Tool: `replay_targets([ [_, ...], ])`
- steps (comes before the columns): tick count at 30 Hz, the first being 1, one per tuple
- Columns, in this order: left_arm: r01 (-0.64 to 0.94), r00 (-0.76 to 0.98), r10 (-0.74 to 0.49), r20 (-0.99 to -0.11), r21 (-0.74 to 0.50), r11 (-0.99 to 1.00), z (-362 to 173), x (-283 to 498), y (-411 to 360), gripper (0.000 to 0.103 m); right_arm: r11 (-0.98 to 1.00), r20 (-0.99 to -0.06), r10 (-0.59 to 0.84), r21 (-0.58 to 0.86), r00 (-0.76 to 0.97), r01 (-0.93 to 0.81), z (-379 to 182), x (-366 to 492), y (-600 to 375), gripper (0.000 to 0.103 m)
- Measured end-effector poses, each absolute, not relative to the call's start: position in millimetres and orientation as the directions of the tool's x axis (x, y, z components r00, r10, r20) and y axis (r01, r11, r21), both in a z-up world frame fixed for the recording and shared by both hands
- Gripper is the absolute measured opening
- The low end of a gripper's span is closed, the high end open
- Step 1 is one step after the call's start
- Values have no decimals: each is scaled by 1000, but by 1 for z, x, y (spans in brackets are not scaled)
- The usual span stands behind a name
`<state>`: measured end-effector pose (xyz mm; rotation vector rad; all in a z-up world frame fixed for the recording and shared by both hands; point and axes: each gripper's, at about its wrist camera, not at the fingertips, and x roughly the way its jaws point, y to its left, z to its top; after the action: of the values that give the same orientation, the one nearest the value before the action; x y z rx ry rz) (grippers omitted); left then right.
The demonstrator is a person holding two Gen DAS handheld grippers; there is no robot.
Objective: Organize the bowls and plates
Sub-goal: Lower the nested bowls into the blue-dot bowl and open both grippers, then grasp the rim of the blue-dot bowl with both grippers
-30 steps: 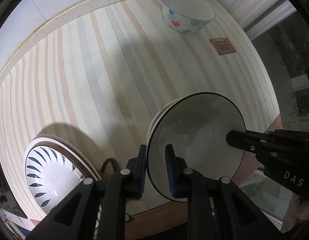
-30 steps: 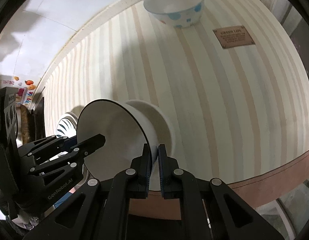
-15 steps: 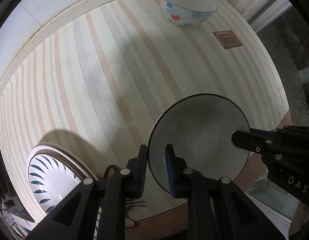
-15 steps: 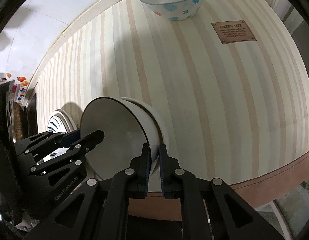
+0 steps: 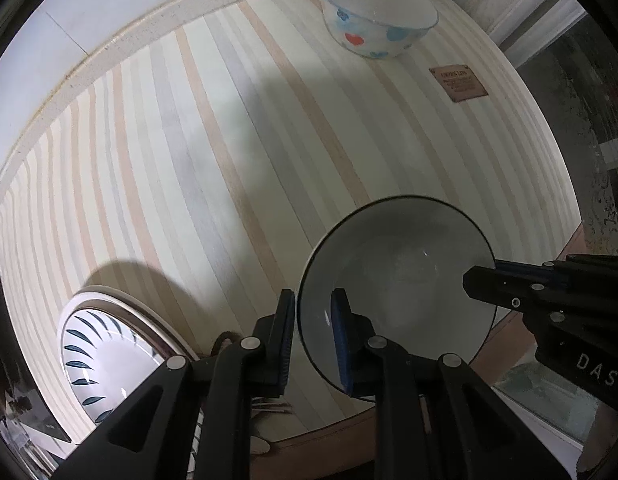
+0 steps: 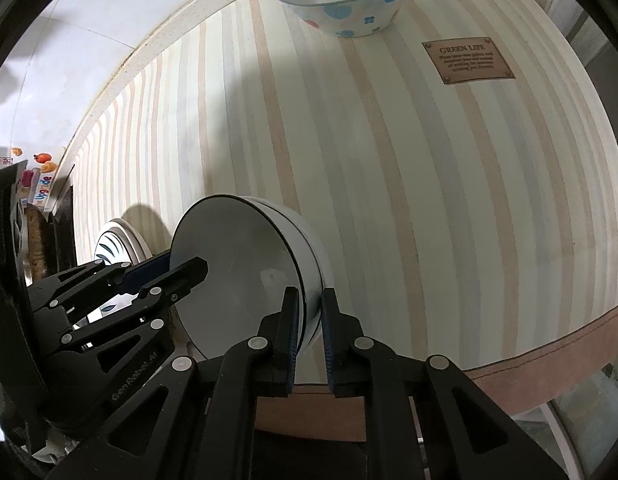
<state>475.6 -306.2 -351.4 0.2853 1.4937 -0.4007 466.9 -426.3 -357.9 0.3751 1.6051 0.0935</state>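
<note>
While holding right of the patterned plate (image 5: 105,352), keeps the left claw (image 5: 313,298) pinched shut on the white bowl (image 5: 397,280) rim, low at the table (image 5: 229,160) front edge, less tilted than a moment ago. Has just been easing the right claw (image 6: 309,296) open around the opposite rim, pads barely touching: probably setting down, release next.

The white bowl (image 5: 397,280) with the thin dark rim looked like glazed ceramic, smooth and faintly glossy. The spotted bowl (image 6: 341,0) near the table's far edge had the same glazed sheen. The striped tablecloth (image 6: 389,184) looked matt and smooth, with a brown leather-like label (image 6: 467,61). The grippers' fingers (image 6: 291,332) were matt black plastic with blue pads.
</note>
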Motion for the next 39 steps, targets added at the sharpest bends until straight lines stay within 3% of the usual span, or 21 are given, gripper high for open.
replay_targets([
  [7, 432, 154, -123, -980, -45, 901, -299, 488, -312, 17, 907, -926, 378, 375, 24, 189, -341, 472, -442, 14],
  [10, 417, 169, -173, -970, -89, 904, -282, 513, -320, 28, 887, -910, 406, 414, 84, 205, -325, 484, -458, 14],
  [13, 396, 167, -200, -965, -120, 910, -280, 553, -330, 31, 869, -895, 420, 444, 148, 220, -313, 509, -481, 20],
  [15, 370, 162, -215, -963, -143, 918, -285, 585, -339, 31, 866, -896, 407, 441, 178, 235, -311, 528, -496, 36],
  [22, 316, 75, -205, -976, -172, 933, -330, 666, -369, 31, 841, -895, 362, 435, 262, 322, -330, 604, -544, 37],
  [29, 307, -23, -207, -978, -204, 930, -381, 699, -395, 29, 838, -914, 330, 399, 236, 373, -365, 658, -565, 37],
  [31, 328, -37, -201, -979, -201, 923, -391, 700, -403, 16, 847, -922, 326, 383, 210, 368, -375, 667, -565, 36],
  [32, 334, -45, -199, -979, -202, 920, -395, 701, -406, 13, 854, -928, 317, 369, 194, 366, -379, 670, -564, 30],
  [33, 340, -48, -197, -979, -201, 919, -398, 699, -409, 12, 863, -932, 311, 359, 184, 357, -382, 671, -563, 18],
  [39, 349, -39, -192, -981, -193, 917, -398, 695, -412, 12, 901, -952, 262, 300, 159, 313, -381, 668, -552, 12],
])
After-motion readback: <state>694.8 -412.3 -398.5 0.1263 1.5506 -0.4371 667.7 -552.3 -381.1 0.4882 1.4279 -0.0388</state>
